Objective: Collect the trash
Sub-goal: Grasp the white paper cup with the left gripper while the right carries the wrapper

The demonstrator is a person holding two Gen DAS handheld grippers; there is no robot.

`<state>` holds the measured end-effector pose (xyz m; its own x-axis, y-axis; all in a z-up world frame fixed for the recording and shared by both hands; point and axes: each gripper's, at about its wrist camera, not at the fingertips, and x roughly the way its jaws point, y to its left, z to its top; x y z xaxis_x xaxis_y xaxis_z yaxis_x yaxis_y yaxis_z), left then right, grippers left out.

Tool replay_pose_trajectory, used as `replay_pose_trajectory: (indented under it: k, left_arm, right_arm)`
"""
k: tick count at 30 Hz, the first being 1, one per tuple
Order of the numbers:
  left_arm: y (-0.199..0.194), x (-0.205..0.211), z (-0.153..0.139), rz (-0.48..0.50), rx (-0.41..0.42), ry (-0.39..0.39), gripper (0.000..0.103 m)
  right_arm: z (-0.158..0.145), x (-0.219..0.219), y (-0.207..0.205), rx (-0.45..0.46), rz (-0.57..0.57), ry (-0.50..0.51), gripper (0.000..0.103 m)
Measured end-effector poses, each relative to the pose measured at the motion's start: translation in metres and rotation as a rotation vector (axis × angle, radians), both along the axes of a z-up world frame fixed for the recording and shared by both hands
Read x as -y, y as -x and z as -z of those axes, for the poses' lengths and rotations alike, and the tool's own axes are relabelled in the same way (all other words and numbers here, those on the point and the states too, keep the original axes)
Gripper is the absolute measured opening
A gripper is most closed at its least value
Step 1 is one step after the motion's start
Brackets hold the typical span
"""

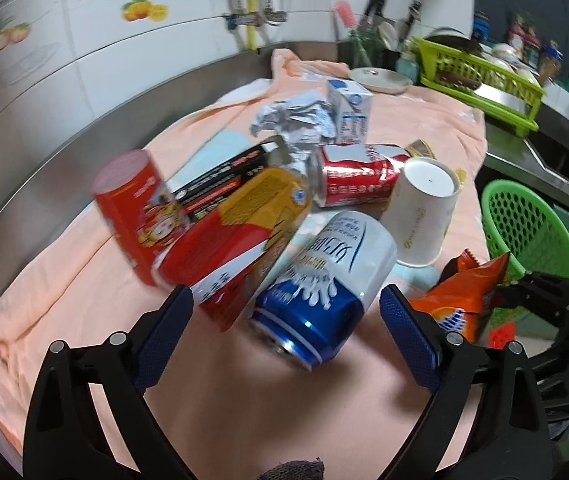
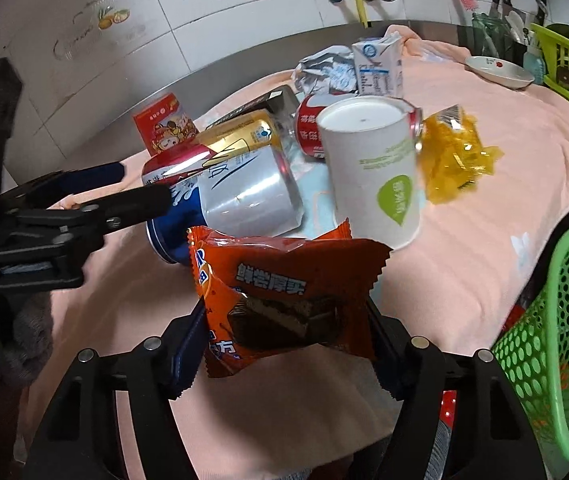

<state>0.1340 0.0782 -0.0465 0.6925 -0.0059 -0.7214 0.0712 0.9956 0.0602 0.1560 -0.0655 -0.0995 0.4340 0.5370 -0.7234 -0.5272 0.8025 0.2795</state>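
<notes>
While the right hand-held gripper [image 2: 284, 344] grasps an orange snack wrapper [image 2: 284, 300] between its 2 fingers, the left hand-held gripper [image 1: 286, 312] stands released, fingers spread either side of a blue-and-white can [image 1: 324, 276] lying on the peach cloth [image 1: 84, 280] over the bench. Only the right view shows the yellow wrapper [image 2: 456, 152] at 3 o'clock of the upturned paper cup [image 2: 372, 168]. Both show the green basket [image 2: 556, 340] at the cloth's 4 o'clock edge. Only the left view shows the green dish rack [image 1: 480, 80] fully.
</notes>
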Motion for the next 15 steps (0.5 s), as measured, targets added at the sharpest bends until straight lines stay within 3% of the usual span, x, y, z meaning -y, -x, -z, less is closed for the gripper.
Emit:
replay_pose_trajectory:
  k: [7,15]
  left_arm:
    - [-0.020,0.018,0.005,0.092,-0.035,-0.034,0.089]
    - [-0.039,0.054,-0.008,0.198,-0.005,0.048,0.089]
  right_arm:
    - [-0.015,0.027,0.015,0.026,0.037,-0.013,0.067]
    - [-0.027,0.077,0.019,0.061,0.158,-0.002,0.067]
